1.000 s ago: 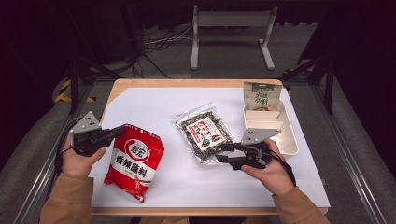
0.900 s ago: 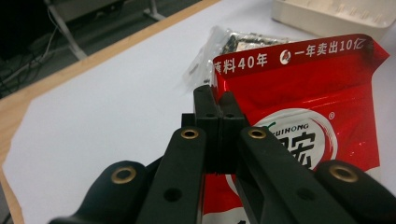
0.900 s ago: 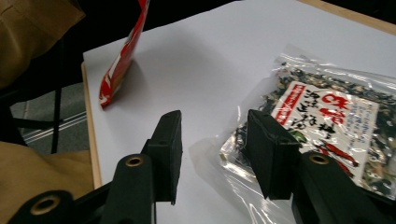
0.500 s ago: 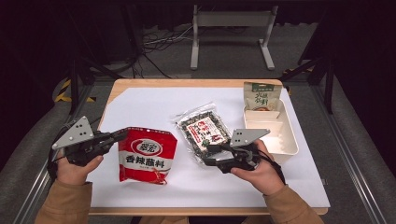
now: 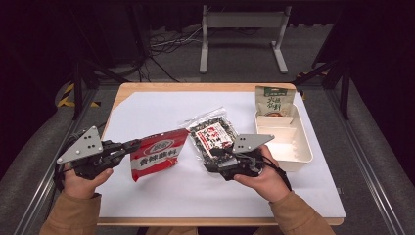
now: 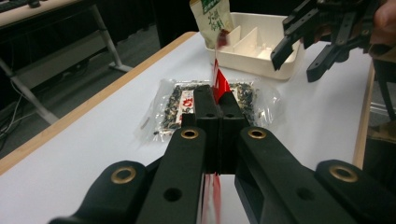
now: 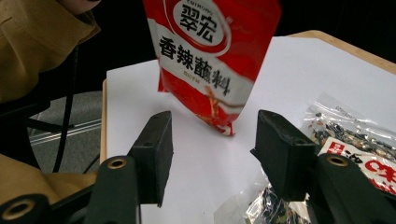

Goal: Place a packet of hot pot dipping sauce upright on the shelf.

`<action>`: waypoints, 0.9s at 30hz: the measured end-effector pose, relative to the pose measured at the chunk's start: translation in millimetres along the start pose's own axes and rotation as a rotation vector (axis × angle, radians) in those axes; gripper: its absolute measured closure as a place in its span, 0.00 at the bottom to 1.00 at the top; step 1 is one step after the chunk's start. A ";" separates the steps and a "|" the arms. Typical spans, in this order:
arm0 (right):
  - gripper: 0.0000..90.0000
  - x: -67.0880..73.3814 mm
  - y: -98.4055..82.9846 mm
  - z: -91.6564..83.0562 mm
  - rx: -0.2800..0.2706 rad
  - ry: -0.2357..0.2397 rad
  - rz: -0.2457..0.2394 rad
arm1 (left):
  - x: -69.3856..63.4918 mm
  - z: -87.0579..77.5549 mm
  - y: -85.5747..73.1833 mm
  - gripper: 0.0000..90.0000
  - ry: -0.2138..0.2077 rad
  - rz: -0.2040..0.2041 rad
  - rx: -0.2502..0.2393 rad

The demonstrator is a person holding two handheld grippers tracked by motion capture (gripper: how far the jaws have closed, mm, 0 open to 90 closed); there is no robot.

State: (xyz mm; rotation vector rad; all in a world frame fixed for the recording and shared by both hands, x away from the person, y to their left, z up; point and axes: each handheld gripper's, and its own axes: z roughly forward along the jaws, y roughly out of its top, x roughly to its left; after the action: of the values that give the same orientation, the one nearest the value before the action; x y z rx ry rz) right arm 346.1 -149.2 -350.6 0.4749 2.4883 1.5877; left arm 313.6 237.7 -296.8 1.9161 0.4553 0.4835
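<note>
Lifted since the earlier frame: red sachet (image 5: 155, 152), now hanging off the table (image 5: 147, 105), clamped in the left gripper (image 5: 131, 145). Right gripper (image 5: 210, 157): jaws just opening, seemingly empty, over the clear seed packet (image 5: 211, 135). Beyond: white tray (image 5: 298, 156), green pouch (image 5: 272, 101).

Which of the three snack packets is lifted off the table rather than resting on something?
The red packet, clamped in the left gripper. The clear seed packet lies flat; the green packet leans at the tray.

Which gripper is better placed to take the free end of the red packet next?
Right. The left gripper is shut on the red packet; the right gripper has just been opening, empty, facing it.
</note>
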 end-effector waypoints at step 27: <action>0.94 12.1 -3.2 41.8 -0.032 0.116 -0.066 | -22.6 6.7 13.5 1.00 -0.159 0.004 -0.124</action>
State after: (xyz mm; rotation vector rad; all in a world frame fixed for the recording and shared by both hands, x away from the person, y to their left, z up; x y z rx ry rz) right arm 346.4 -110.5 -370.9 0.3007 2.5288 1.6724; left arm 299.2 215.8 -289.5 1.8195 0.3108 0.3507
